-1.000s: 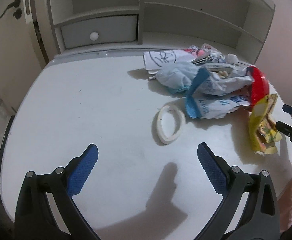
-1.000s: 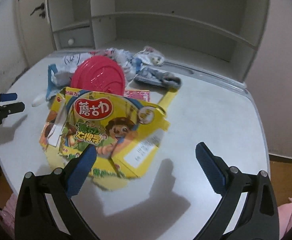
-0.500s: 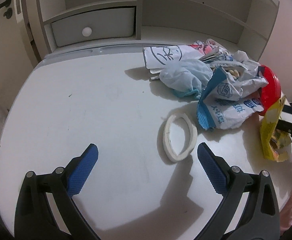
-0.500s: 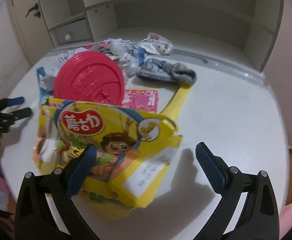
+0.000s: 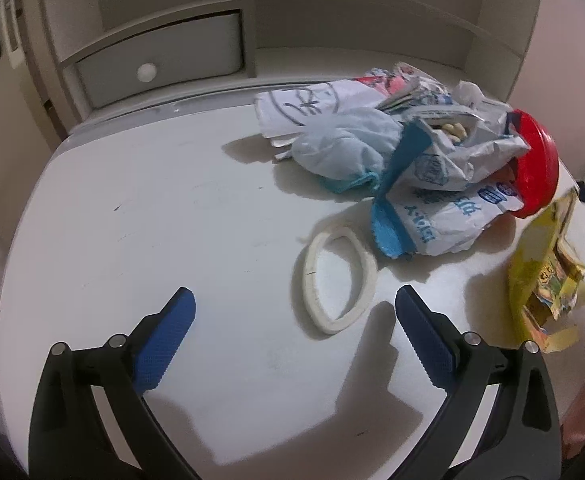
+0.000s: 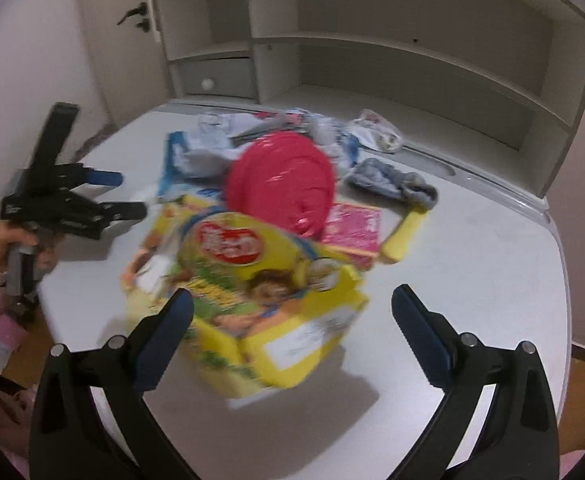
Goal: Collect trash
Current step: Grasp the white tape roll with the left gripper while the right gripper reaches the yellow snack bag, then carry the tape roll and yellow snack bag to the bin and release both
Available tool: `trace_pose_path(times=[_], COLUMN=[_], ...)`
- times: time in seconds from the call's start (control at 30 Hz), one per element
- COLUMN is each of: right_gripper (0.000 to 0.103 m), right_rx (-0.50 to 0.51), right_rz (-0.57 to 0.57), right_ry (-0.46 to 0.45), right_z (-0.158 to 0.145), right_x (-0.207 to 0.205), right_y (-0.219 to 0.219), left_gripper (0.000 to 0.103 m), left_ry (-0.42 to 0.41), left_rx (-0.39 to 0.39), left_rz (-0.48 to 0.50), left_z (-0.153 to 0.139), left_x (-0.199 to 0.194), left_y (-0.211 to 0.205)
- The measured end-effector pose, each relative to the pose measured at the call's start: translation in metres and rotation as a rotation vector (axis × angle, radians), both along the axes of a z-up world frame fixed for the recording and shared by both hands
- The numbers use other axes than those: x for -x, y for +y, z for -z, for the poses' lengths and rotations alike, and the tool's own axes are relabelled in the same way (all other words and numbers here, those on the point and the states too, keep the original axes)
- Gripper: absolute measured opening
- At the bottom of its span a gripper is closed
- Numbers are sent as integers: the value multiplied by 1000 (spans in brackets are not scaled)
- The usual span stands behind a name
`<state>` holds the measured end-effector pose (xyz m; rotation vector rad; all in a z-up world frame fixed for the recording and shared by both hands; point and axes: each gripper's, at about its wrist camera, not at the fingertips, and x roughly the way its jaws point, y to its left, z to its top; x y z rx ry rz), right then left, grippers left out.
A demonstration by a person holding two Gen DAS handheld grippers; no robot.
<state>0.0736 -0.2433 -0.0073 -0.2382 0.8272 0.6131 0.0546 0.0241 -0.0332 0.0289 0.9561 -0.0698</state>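
**Q:** Fingers first, please. How do they stand?

**A:** Both pairs are spread wide and hold nothing. The left gripper hangs over bare desk, its blue pads facing each other across a broad gap. The right gripper is just as wide. Its view is blurred.

**Q:** What lies nearest each pair?

**A:** Just ahead of the left pair, toward its right finger, a white ring lies flat on the desk. It may be a spent tape core, though I cannot be sure. Between and just beyond the right pair sits a torn yellow box, flaps splayed; its near corner reaches into the gap. Whether the left pad touches it, I cannot tell.

**Q:** And farther out?

**A:** Beyond the ring is the main heap: a white printed bag gaping open, a pale blue bag behind it, papers further back. A red lid leans on edge against the heap, propped by the bag. From the right view a pink packet, a yellow strip and a grey cloth lie past the box. Shelves stand at the back.

**Q:** Why so wide?

**A:** My judgement: the box is bulky and the ring broad, so a full spread suits either. Nothing is gathered yet, and no bin shows.
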Motion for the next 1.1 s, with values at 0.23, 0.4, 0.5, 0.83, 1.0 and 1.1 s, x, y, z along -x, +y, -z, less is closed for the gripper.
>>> trace_pose_path(times=[0.23, 0.4, 0.5, 0.83, 1.0, 1.1], right_gripper=[85, 46, 41, 24, 47, 54], right_rx=[-7, -1, 3, -49, -5, 1], right_rz=[-68, -140, -179, -240, -244, -245], right_ry=[54, 114, 89, 62, 69, 57], right_z=[15, 20, 16, 1, 9, 13], right_x=[-34, -41, -25, 24, 31, 29], right_y=[6, 14, 14, 20, 23, 30], left_gripper=[97, 55, 34, 30, 30, 30], left_ry=[-3, -15, -26, -39, -39, -44], left_rx=[-30, -29, -16, 11, 6, -6], left_rz=[41, 45, 19, -15, -36, -51], left_z=[2, -5, -8, -8, -11, -14], left_x=[-11, -9, -6, 13, 30, 43], left_y=[-14, -12, -6, -1, 8, 14])
